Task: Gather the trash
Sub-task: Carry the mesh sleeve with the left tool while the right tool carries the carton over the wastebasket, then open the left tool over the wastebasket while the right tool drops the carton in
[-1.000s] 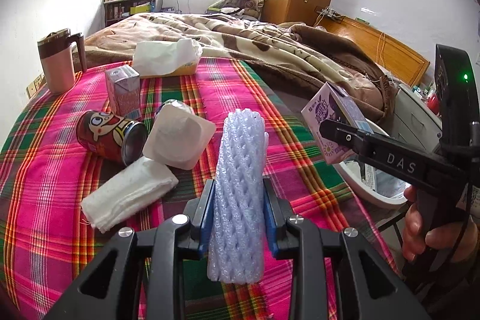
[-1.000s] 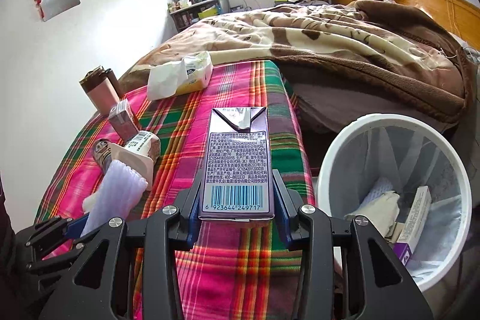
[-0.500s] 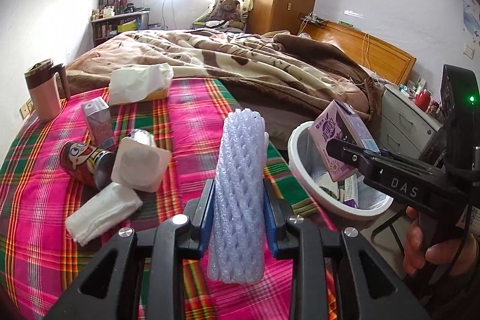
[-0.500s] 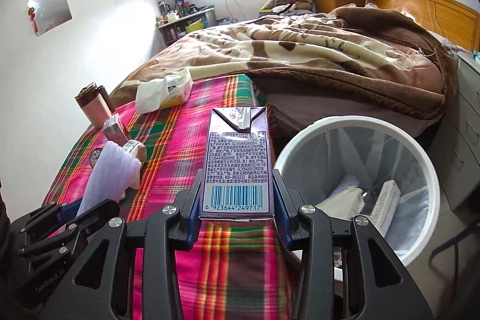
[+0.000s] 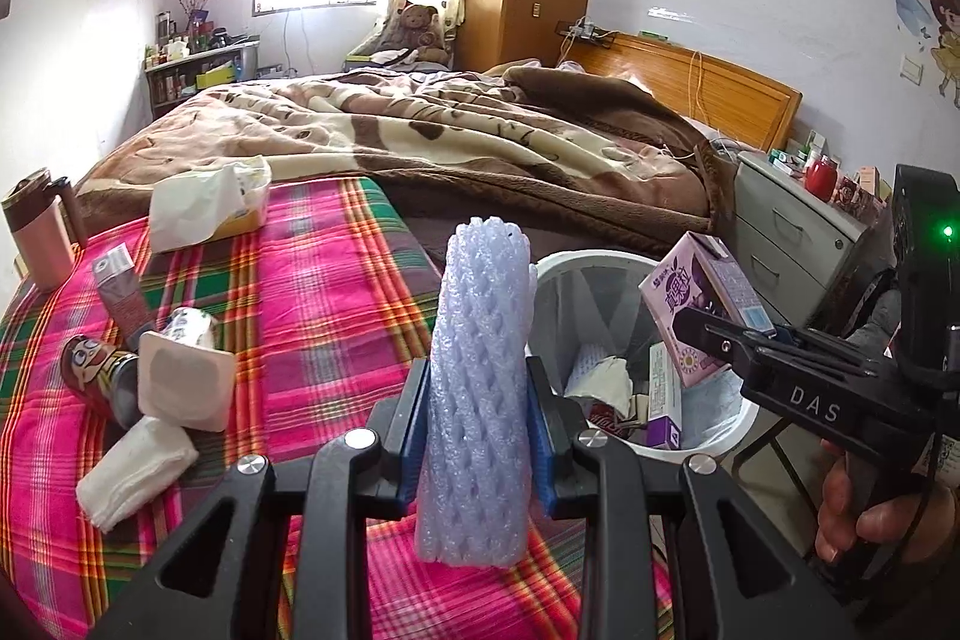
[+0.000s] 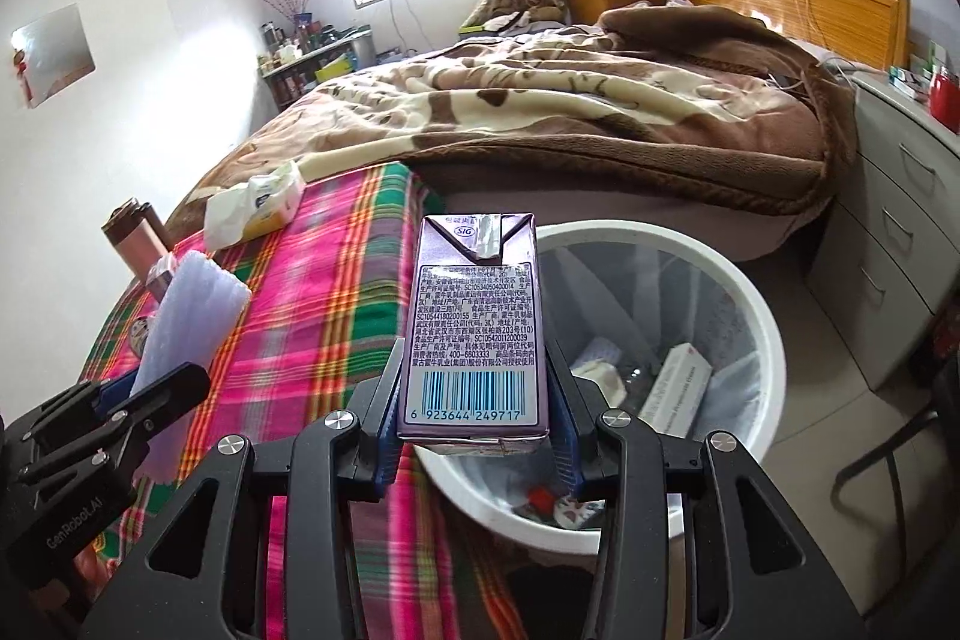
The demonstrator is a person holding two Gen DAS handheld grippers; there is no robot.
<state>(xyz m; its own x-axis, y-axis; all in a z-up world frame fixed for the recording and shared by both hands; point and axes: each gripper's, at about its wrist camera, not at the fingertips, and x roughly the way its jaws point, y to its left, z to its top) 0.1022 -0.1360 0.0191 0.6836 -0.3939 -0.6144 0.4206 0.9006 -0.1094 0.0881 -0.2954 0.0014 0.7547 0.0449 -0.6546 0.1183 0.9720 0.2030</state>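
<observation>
My left gripper (image 5: 477, 439) is shut on a white foam net sleeve (image 5: 480, 400), held upright above the table's right edge beside the white trash bin (image 5: 714, 430). My right gripper (image 6: 474, 418) is shut on a purple milk carton (image 6: 474, 322), held above the bin's near-left rim (image 6: 762, 316). The bin holds paper, a box and other trash. In the left wrist view the carton (image 5: 702, 304) hangs over the bin. In the right wrist view the foam sleeve (image 6: 192, 322) shows at the left.
On the plaid tablecloth (image 5: 312, 304) lie a lying can (image 5: 99, 376), a white cup (image 5: 186, 382), a folded tissue (image 5: 135, 466), a small carton (image 5: 120, 286), a tissue pack (image 5: 207, 205) and a mug (image 5: 39, 232). A bed (image 5: 450, 142) and a drawer cabinet (image 5: 792, 232) stand behind the bin.
Both grippers have moved right from over the table toward the bin, still holding their items. The carton is now above the bin's rim and the foam sleeve is beside the bin.
</observation>
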